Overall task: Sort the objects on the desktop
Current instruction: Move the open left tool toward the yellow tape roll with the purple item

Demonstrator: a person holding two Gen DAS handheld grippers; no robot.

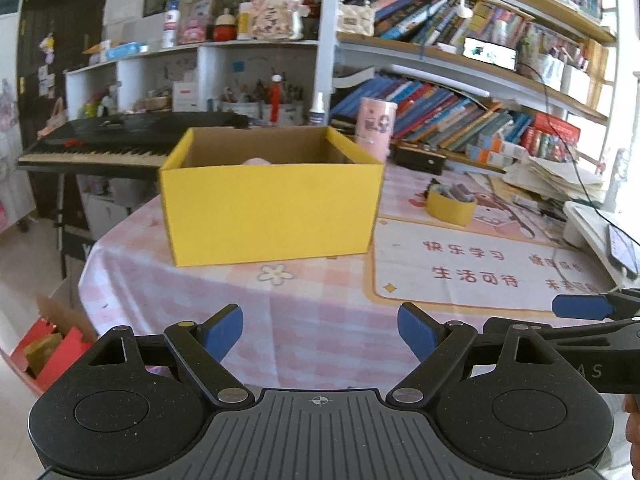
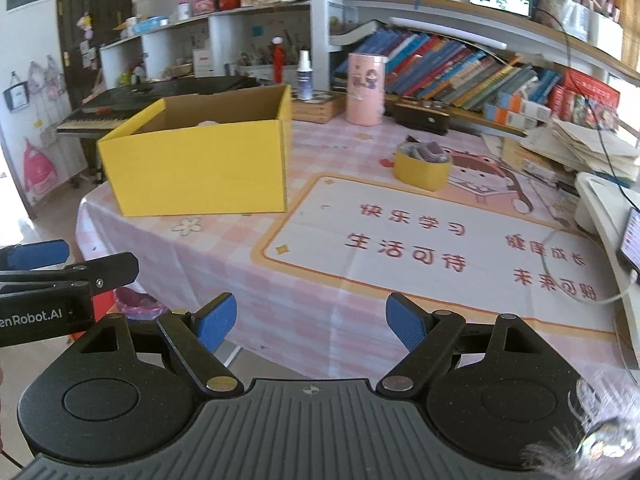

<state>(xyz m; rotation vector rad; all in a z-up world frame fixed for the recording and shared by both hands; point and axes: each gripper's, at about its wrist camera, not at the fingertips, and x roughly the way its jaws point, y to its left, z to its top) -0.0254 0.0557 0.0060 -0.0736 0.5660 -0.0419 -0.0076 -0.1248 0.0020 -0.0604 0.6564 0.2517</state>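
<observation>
Left gripper (image 1: 320,330): jaws wide apart, nothing between the blue pads; it hangs over the near edge of the table (image 1: 320,304), pointed at the box.
Right gripper (image 2: 310,322): jaws equally wide, empty; it sits just beside the left one, over the near table edge.
Box (image 1: 272,208): yellow, open-topped, upright on the pink checked cloth at the table's left side; a pale pink thing (image 1: 258,161) shows just above its rim, too hidden to identify.
Tape roll (image 2: 422,170): yellow ring lying flat right of the box, well apart from it, with small greyish items resting inside.
Pink canister (image 2: 366,89): upright behind the box, near the bookshelf (image 2: 460,68).
Keyboard (image 1: 104,142): off the table, behind the box to the left.
</observation>
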